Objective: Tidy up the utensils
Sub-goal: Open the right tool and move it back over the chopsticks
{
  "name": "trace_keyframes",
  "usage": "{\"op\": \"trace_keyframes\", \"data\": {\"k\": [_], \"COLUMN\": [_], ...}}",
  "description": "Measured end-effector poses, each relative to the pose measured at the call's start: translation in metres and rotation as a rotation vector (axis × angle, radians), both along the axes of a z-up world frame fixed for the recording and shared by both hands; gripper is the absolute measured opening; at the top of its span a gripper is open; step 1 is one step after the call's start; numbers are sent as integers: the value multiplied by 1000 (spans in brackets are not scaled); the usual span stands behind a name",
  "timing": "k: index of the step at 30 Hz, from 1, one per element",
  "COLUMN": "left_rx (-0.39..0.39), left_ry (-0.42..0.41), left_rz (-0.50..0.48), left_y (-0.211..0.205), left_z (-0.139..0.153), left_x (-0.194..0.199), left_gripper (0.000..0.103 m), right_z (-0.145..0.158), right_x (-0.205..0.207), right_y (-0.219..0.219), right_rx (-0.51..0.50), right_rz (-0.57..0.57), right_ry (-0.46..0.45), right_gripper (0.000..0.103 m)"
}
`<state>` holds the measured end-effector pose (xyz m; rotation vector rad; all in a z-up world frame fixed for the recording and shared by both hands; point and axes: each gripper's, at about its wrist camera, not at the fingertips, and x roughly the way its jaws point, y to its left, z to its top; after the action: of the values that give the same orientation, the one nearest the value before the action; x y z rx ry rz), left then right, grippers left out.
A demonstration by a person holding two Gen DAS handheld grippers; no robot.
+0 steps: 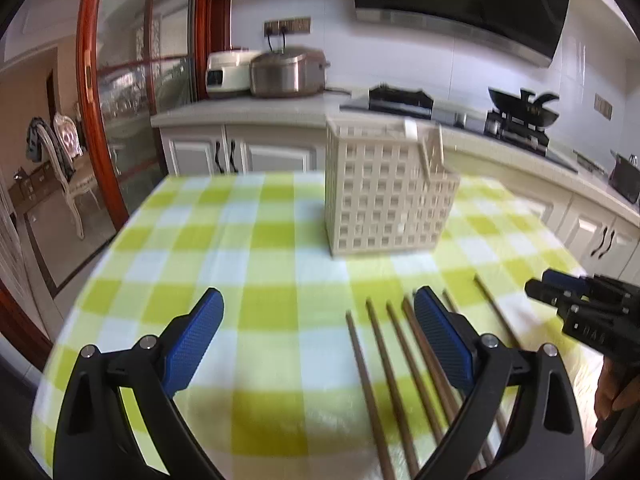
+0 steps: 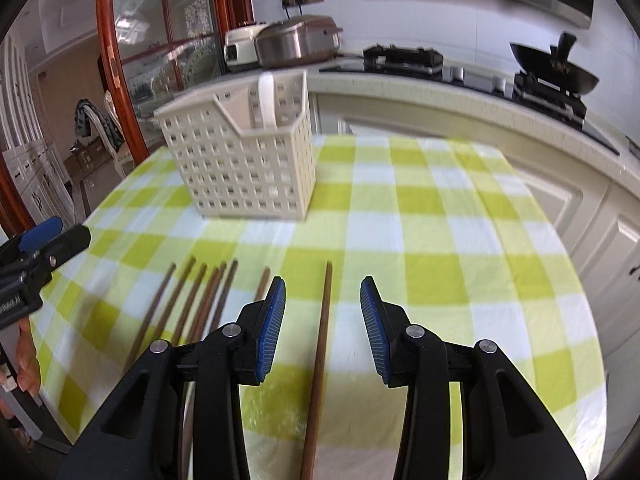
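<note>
Behind chopsticks (image 2: 320, 340): basket (image 2: 240, 160) (spoon inside) | left gripper (image 1: 318, 308) jaws wide, empty | right gripper (image 2: 323, 298) jaws half-open, straddling one, unpinched

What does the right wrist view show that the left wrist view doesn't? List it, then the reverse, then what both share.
Only the right wrist view: inside the basket, a divider and a white handle; one chopstick apart from the rest, between the right gripper's open jaws, untouched; the left gripper from the side.

Only the left wrist view: the left gripper wide open over bare tablecloth, nothing between its jaws; a black block on the right counter.

Both: basket, chopsticks, checked tablecloth, rice cookers, wok.
</note>
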<state>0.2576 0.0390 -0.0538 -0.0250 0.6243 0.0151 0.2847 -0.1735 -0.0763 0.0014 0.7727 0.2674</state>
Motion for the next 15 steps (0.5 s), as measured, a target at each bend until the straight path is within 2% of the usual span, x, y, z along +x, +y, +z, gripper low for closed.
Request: {"op": "trace_keyframes", "data": {"k": [7,15], "left_rx": [-24,-1], "left_ry": [98,122], "left_rz": [9,-5], "left_y": [7,2], "left_z": [-40,-53], "left_x": [-5,-1], "left_gripper": [93,92], "right_z": [-24,-37], "right_x": [2,17], "right_y": [1,12], "right_rx": [-23,-63], "right_rz": [1,28], "right_ry": [70,114], "right_gripper": [39,38]}}
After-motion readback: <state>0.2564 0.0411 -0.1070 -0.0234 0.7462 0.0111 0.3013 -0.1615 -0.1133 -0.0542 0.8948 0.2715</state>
